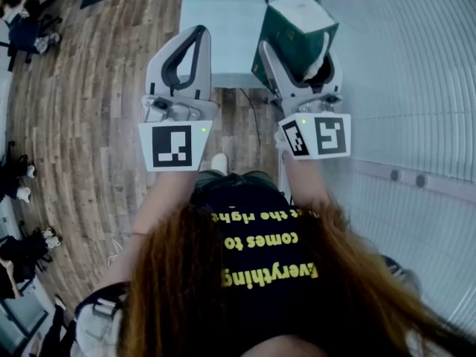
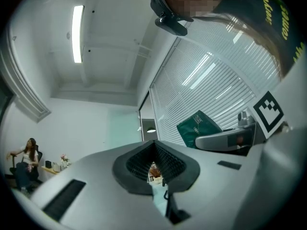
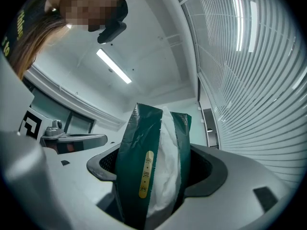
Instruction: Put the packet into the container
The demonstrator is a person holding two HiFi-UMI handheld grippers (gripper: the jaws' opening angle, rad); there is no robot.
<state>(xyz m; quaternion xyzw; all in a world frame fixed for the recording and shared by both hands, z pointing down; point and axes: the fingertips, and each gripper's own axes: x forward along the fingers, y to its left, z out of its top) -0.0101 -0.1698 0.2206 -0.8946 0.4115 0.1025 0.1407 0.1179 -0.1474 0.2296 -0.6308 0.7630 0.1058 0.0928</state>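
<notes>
1. Long reddish-brown hair (image 1: 223,303) and a black T-shirt with yellow lettering (image 1: 260,236) are seen closest to the head camera.
2. A dark green plastic packet with white filling showing at its opening (image 3: 148,166) is clamped upright between the jaws of the right gripper (image 1: 297,50). It is held in the air, over the near corner of a pale table top (image 1: 216,21) in the head view.
3. The left gripper (image 2: 154,145) is raised beside it above the brown wooden floor (image 1: 89,110). Its jaws are pressed together with nothing between them.
</notes>
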